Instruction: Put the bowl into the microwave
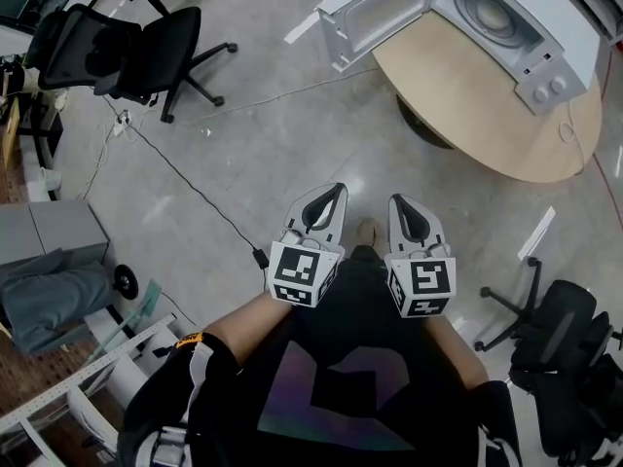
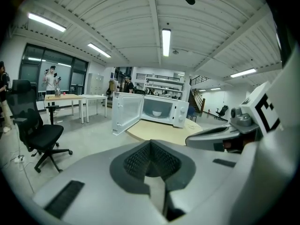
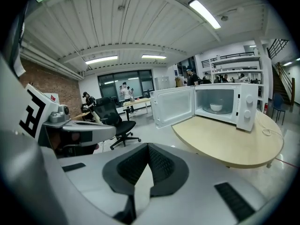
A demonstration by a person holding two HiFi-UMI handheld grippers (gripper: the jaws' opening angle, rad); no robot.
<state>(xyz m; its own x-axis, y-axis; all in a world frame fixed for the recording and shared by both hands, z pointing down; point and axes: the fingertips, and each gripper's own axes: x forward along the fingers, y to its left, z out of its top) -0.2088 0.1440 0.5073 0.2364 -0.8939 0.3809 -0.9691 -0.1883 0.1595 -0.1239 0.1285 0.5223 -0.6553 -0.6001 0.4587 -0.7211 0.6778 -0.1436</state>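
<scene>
– The bowl (image 3: 216, 108), where is it found?

– It is seen inside the microwave (image 3: 246, 108), resting on the round turntable (image 1: 487, 13), well ahead of both pairs of jaws. From the right gripper (image 1: 397, 200) it is placed ahead and off to the right of the jaw tips; from the left gripper (image 1: 337, 190) it is placed almost straight ahead, just above the tips.

– How is the microwave set?

– Its door (image 3: 173, 106) is swung fully open, to the left of the cavity as viewed along the jaws. The microwave is stood on a rounded wooden table (image 1: 487, 115), and a bare stretch of tabletop is left between it and the jaws.

– And the jaws themselves?

– On the left gripper the two jaws are pressed together, tip to tip, and nothing is held between them. The same is observed on the right gripper: the jaws are closed on each other with nothing clamped.

– How are the grippers held?

– They are held side by side, close together but apart, in front of the person's body and above the grey floor (image 1: 243, 144). Both are pointed towards the microwave. A black office chair (image 2: 37, 130) is seen well to the left of the left jaws.
</scene>
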